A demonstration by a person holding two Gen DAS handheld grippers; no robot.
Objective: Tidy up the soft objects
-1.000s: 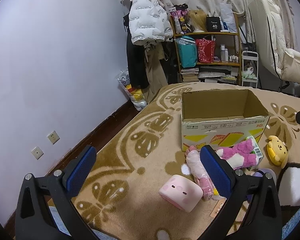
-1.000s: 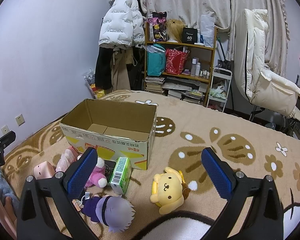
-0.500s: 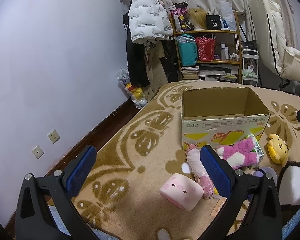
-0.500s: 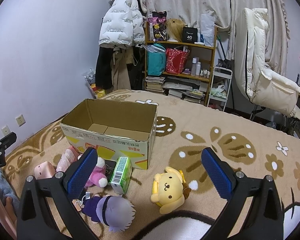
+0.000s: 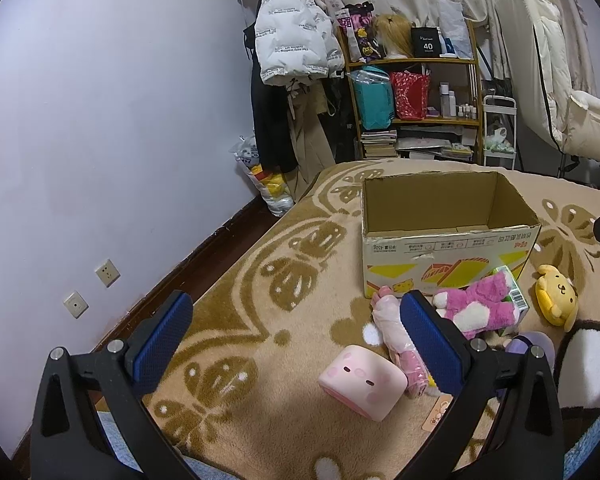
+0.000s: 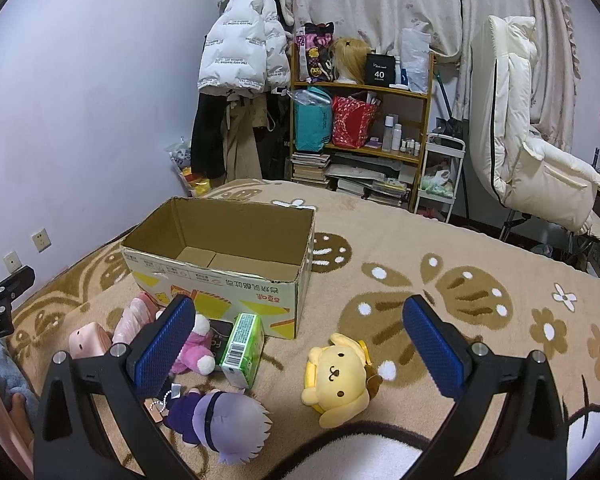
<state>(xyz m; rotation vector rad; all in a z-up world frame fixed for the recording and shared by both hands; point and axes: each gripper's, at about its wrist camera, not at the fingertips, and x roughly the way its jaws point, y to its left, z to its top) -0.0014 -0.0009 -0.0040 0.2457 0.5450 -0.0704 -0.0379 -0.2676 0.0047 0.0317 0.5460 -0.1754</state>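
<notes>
The left gripper (image 5: 296,340) hangs with its blue-padded fingers (image 5: 164,336) spread wide and nothing between them, above the patterned blanket (image 5: 260,280) toward its left edge. Just beyond its right finger lie a pink pig cushion (image 5: 362,384) and a pale pink wrapped doll (image 5: 392,326), the doll touching the foot of the cardboard box (image 5: 440,256). A magenta plush (image 5: 476,308) sprawls against the box's front wall.

The right gripper (image 6: 300,344) is likewise spread wide and empty, poised over the blanket's near edge. Between its fingers, lower down, sits a yellow dog plush (image 6: 336,376), apart from the box's near right corner. Beside the left finger a green carton (image 6: 242,348) stands tilted just in front of the box, and a purple-haired doll (image 6: 220,420) lies nearer the camera, close to the carton. The box stands open and upright in the middle of the blanket, with bare cardboard showing inside it. Behind the blanket stand a shelf (image 6: 360,128) and a hanging white jacket (image 6: 244,56)
</notes>
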